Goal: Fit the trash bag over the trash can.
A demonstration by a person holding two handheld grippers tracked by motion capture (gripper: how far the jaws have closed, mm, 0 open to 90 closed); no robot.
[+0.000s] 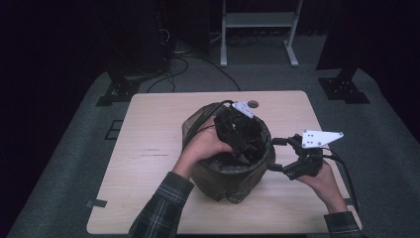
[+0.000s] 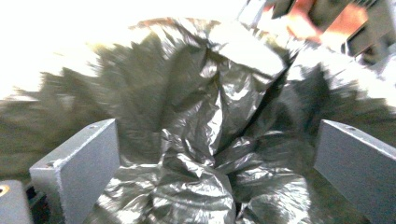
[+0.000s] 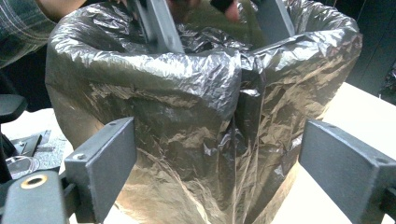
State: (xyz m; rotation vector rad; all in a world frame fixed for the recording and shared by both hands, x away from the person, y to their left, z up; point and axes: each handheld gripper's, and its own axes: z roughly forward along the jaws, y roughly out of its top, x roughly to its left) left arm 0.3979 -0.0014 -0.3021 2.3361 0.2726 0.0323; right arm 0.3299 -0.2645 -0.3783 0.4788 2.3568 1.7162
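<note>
1. A recording lab or test studio, not a home: black curtains close off the dark far side and both flanks.
2. A plain light wooden table (image 1: 148, 148) stands alone on grey carpet (image 1: 64, 163).
3. Black stand bases (image 1: 116, 91) sit at the far left and far right.
4. Loose cables (image 1: 198, 62) trail beyond, beside a white metal frame (image 1: 257, 29).

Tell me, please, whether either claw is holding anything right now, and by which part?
Neither. The left claw is open inside the bin bag; the right claw is open beside its outer wall.
</note>
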